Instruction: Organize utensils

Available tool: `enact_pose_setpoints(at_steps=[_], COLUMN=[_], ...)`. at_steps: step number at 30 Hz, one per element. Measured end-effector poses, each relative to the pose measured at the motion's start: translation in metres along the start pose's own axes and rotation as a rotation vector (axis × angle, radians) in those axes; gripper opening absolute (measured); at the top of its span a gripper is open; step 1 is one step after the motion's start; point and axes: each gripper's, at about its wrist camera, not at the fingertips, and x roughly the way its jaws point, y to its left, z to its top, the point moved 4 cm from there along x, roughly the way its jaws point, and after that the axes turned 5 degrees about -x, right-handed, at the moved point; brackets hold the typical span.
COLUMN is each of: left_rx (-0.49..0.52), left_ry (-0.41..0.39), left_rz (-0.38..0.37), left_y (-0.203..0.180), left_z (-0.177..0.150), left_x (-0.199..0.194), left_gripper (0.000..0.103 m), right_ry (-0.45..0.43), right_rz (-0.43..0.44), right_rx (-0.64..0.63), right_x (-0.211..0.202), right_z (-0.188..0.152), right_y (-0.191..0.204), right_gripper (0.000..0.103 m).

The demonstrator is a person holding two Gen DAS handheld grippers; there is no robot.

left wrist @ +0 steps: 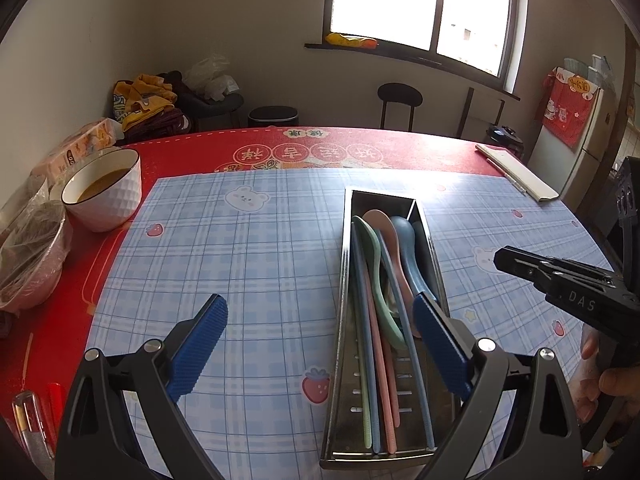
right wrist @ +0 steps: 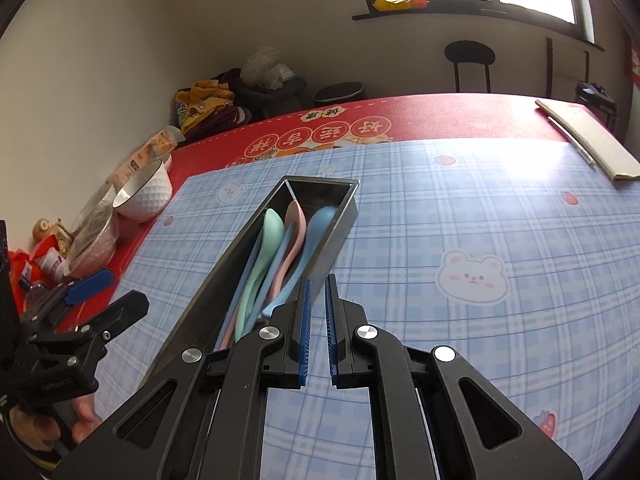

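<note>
A long metal tray (left wrist: 346, 240) lies on the blue plaid mat (left wrist: 248, 248). It holds a green spoon (left wrist: 370, 248), a pink spoon (left wrist: 380, 220), a blue spoon (left wrist: 404, 236) and several pastel chopsticks (left wrist: 370, 360). My left gripper (left wrist: 320, 300) is open, and its right pad hangs over the tray's right wall. In the right wrist view the tray (right wrist: 340, 236) runs diagonally with the same spoons (right wrist: 272, 232). My right gripper (right wrist: 319, 284) is shut and empty, raised over the tray's near right edge. It also shows as a black tip, the right gripper (left wrist: 520, 264).
A white bowl of brown liquid (left wrist: 104, 188) and a plastic-wrapped bowl (left wrist: 28, 256) stand at the table's left edge, beside a tissue pack (left wrist: 76, 148). A folded white item with a pen (left wrist: 516, 176) lies at the far right corner. A stool (left wrist: 400, 96) stands behind the table.
</note>
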Motion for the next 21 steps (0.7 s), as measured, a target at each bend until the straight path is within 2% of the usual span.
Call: enact_pose_setpoints(at_steps=[8,10,11,12,14,18,21], left_rx=[0.019,0.011,0.005,-0.003,-0.026,-0.071,-0.078], left_ry=[-0.062,-0.087,-0.102,-0.116,-0.146,-0.203,-0.26], left_rz=[0.039,0.041,0.043,0.046,0.047,0.032,0.047], left_y=[-0.013,-0.018,-0.02,-0.023,-0.027,-0.038,-0.049], left_z=[0.005,0.007,0.007,0.007,0.008,0.01,0.01], left_x=[-0.027,-0.037,-0.042,-0.047,-0.058,-0.078,-0.095], left_gripper=[0.091,0.092,0.092,0.095,0.097,0.097,0.097], right_ry=[-0.078,-0.098,-0.114,-0.134,-0.168,-0.226,-0.268], right_rz=[-0.087,-0.091,-0.094,-0.098,-0.098,-0.108,-0.121], right_rx=[-0.085,-0.088,-0.09,-0.093,-0.101,-0.103,-0.099], right_x=[-0.044,-0.057,-0.064,-0.072,-0.087,-0.113,-0.13], right_z=[-0.003,-0.003,-0.003,-0.004,-0.004,-0.004,-0.005], right_y=[-0.023,-0.03,-0.033,-0.035,-0.04,-0.046,-0.051], right_gripper=[0.01,0.027,0.045,0.059,0.064,0.083,0.086])
